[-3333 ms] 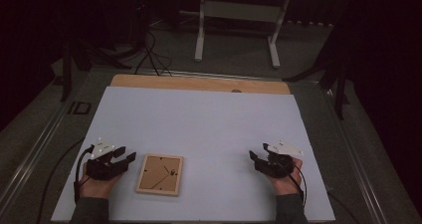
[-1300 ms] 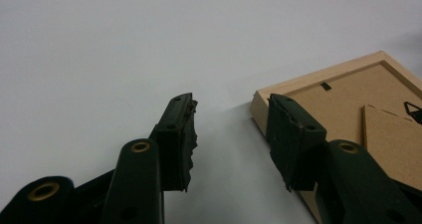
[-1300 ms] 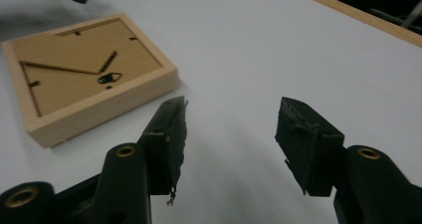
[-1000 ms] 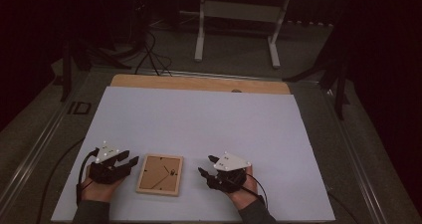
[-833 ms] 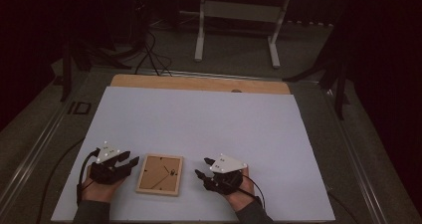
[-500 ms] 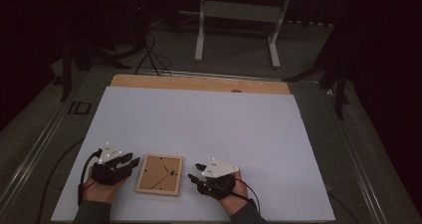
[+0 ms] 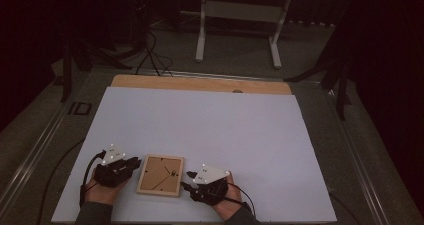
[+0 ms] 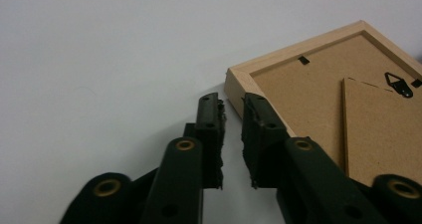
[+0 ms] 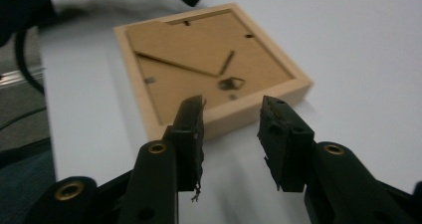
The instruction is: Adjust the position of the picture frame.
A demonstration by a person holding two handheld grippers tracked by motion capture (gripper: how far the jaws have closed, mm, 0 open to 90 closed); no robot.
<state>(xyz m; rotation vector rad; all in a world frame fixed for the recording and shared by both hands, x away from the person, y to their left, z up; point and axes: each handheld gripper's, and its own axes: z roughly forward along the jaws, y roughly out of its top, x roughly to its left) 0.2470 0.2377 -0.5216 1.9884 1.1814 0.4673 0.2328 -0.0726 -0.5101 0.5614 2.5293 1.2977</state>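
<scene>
Lying flat with its back side up near the front edge of the white table (image 7: 210,120), the wooden picture frame (image 7: 161,175) is almost square, with no clear long axis. The left gripper (image 8: 231,109) is at its corner; the jaws have just been closing, a narrow gap remains, nothing is held. The right gripper (image 9: 231,117) faces the opposite edge, its jaws also closing but half spread, not pinching.

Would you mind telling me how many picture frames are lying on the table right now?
1. The wooden picture frame lies back side up near the table's front edge, between the left gripper and the right gripper. Nothing seems hidden.
</scene>
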